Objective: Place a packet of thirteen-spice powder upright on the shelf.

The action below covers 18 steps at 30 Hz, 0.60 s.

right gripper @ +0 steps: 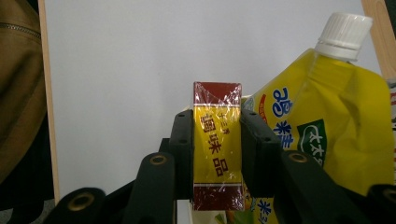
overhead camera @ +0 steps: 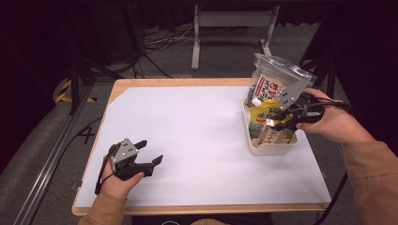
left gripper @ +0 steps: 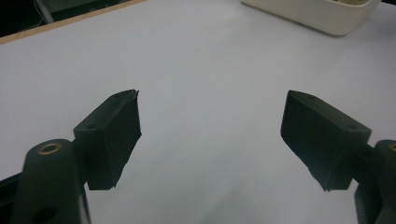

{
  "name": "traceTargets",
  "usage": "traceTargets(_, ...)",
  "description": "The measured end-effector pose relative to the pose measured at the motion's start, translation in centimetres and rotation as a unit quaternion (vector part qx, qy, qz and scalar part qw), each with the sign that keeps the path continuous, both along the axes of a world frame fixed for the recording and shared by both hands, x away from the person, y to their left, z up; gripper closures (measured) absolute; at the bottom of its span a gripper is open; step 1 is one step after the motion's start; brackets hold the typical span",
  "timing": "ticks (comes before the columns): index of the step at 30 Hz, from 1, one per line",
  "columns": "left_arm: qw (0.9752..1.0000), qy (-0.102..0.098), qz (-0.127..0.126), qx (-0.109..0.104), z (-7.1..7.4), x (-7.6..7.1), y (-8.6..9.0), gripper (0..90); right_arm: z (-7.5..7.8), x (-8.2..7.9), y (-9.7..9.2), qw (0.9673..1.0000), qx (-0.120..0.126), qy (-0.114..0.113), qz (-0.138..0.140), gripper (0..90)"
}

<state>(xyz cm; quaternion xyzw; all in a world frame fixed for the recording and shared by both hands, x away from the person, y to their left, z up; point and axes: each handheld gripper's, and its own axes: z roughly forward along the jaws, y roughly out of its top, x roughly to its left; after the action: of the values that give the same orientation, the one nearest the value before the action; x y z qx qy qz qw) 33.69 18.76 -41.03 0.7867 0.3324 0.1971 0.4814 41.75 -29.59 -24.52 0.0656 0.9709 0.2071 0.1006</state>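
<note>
From above, the left tool (overhead camera: 151, 151) rests spread on the white surface (overhead camera: 197, 136), while the right tool (overhead camera: 277, 121) reaches into the cream bin (overhead camera: 267, 147). Along the left tool (left gripper: 210, 135), its jaws stand wide apart over bare surface. Along the right tool (right gripper: 217, 140), the jaws clamp a yellow box (right gripper: 217, 135) beside a yellow pouch (right gripper: 327, 126).

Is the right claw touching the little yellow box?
Touching. In the right gripper view the right claw presses its jaws flat against both sides of the yellow and red box.
</note>
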Motion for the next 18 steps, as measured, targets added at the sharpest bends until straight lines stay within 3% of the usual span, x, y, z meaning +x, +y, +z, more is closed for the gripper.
traceTargets(18,1.0000,-0.002,0.002,0.003,-0.1,0.1,0.0,18.1,-2.5,0.6,0.0,0.9995,-0.026,0.015,-0.007,68.1)
